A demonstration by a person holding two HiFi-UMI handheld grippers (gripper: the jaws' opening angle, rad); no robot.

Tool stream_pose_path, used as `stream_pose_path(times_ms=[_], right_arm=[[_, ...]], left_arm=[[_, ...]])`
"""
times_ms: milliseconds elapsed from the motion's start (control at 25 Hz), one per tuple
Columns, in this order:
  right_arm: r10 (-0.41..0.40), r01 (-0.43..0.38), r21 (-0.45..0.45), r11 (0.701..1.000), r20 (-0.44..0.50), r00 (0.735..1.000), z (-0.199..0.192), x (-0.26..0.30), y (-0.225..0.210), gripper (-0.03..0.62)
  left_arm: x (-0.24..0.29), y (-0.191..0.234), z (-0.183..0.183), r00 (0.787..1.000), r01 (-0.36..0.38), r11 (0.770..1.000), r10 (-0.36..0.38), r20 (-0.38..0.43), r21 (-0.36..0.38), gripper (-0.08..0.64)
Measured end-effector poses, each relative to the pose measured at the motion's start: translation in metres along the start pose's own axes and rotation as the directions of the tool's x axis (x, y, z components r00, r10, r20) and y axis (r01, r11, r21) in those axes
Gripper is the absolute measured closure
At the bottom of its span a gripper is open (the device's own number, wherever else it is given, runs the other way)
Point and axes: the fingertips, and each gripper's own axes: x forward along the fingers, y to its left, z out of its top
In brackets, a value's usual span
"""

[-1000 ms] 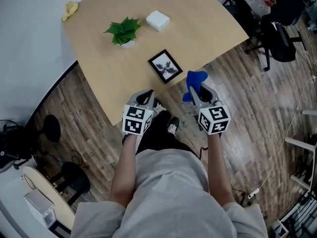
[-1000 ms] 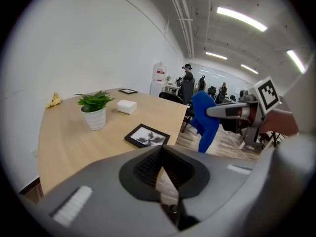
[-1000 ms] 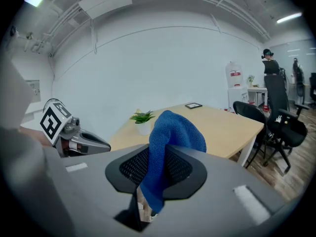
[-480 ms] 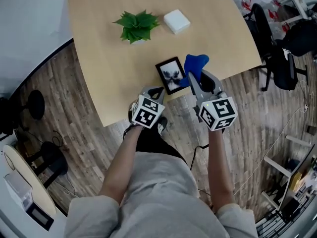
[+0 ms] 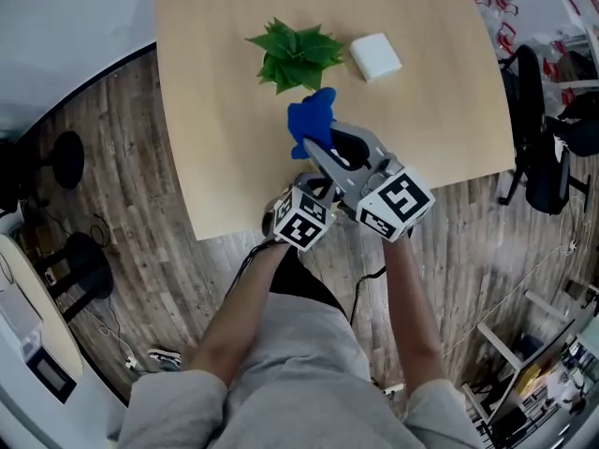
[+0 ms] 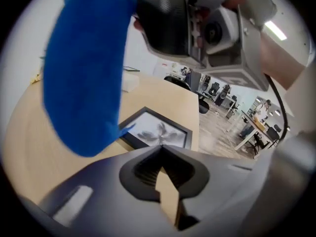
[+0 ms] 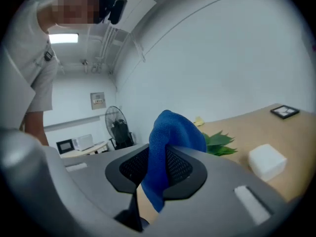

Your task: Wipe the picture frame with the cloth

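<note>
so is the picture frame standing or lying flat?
Lying flat: the left gripper view shows the picture frame face up on the table, near its edge.

The head camera looks steeply down past the person's arms onto the tabletop [image 5: 215,110]. The camera on the left claw [image 6: 160,149] skims low across it toward the room; the one on the right claw [image 7: 157,157] faces the wall — all three catch the blue cloth [image 5: 312,120].

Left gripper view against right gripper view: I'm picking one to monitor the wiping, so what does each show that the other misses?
Left gripper view only: the picture frame, lying flat on the table. Right gripper view only: the plant and the white block. Both: the blue cloth and the table.
</note>
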Motion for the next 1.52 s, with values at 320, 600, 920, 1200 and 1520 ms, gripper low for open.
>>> stream_pose_path(times_ms=[320,600,920,1200,1520], right_arm=[[0.174,-0.183,0.002,0.983,-0.322,0.931,-0.114,0.018,-0.019,0.52],[0.133,-0.36,-0.24,0.902,-0.639,0.758,-0.19,0.006,-0.031,0.52],[0.153,-0.446,-0.269,0.854,-0.688,0.709,-0.209,0.004,-0.034,0.52],[0.178,-0.493,-0.269,0.827,-0.707,0.684,-0.211,0.006,-0.034,0.522],[0.219,-0.573,-0.311,0.758,-0.706,0.673,-0.209,0.001,-0.032,0.522]], left_arm=[[0.016,0.011,0.003,1.0,0.011,1.0,-0.011,0.01,-0.015,0.509],[0.02,0.008,0.001,0.999,0.015,0.998,-0.013,-0.03,0.067,0.509],[0.02,0.008,0.001,0.999,0.022,0.997,-0.02,-0.025,0.076,0.508],[0.021,0.01,0.0,0.998,-0.006,0.997,0.011,-0.065,0.077,0.509],[0.022,0.009,0.002,0.994,-0.056,0.995,0.063,-0.085,0.088,0.508]])
